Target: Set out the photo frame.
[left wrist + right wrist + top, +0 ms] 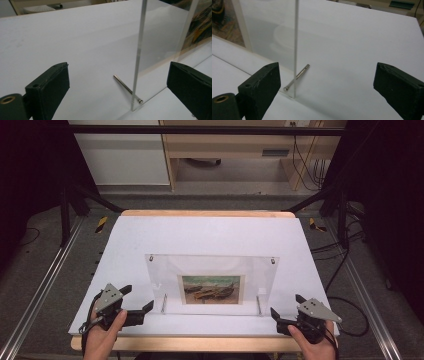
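A clear acrylic picture frame (212, 282) stands upright near the front of the white table (210, 232), holding a small painting of boats (211, 289). My left gripper (138, 300) is open just left of the frame's lower left corner. My right gripper (286, 304) is open just right of its lower right corner. In the left gripper view the frame's edge (138, 55) rises between the open jaws, with a metal support pin (127, 88) at its foot. In the right gripper view the frame's other edge (296, 47) and its pin (297, 77) stand between the jaws, nearer the left one.
The white table has a wooden rim (205, 213) at the back. Black stand legs (70, 200) and aluminium rails (42, 285) flank it. Cables (345, 270) trail on the floor at the right. A wooden cabinet (230, 150) stands behind.
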`<state>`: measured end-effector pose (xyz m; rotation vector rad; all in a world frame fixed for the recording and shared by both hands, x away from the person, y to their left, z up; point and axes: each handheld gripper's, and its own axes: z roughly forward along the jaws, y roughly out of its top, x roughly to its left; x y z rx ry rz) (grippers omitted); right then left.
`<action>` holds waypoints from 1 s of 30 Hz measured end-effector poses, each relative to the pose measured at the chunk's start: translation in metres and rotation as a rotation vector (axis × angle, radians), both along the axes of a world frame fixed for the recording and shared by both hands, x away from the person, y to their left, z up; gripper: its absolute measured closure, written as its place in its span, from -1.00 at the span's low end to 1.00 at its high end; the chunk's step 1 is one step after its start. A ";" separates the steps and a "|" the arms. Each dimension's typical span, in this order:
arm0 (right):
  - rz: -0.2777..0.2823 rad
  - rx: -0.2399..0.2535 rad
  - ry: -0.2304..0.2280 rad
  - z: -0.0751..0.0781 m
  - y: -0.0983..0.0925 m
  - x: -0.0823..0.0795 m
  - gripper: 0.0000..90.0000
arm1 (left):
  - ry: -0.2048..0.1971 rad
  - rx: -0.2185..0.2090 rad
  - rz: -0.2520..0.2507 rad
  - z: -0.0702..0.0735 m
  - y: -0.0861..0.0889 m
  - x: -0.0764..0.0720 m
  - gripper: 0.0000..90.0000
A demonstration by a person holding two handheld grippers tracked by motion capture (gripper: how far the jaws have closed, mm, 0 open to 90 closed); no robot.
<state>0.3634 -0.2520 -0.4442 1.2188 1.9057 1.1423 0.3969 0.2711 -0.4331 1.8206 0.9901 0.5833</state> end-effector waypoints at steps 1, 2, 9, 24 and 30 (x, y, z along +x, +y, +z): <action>-0.011 -0.002 0.001 0.000 -0.003 0.000 -0.82 | -0.002 0.008 0.009 0.000 0.003 0.000 -0.91; -0.023 -0.009 0.005 -0.001 -0.007 0.000 -0.81 | -0.005 0.008 0.018 0.000 0.005 0.001 -0.91; -0.091 -0.055 0.016 -0.005 -0.020 0.009 -0.71 | 0.007 0.058 0.093 -0.006 0.022 0.017 -0.91; -0.146 -0.111 0.064 -0.011 -0.027 0.058 -0.69 | 0.066 0.078 0.144 -0.012 0.026 0.063 -0.88; -0.149 -0.102 0.076 -0.011 -0.024 0.074 -0.69 | 0.077 0.083 0.135 -0.013 0.020 0.075 -0.88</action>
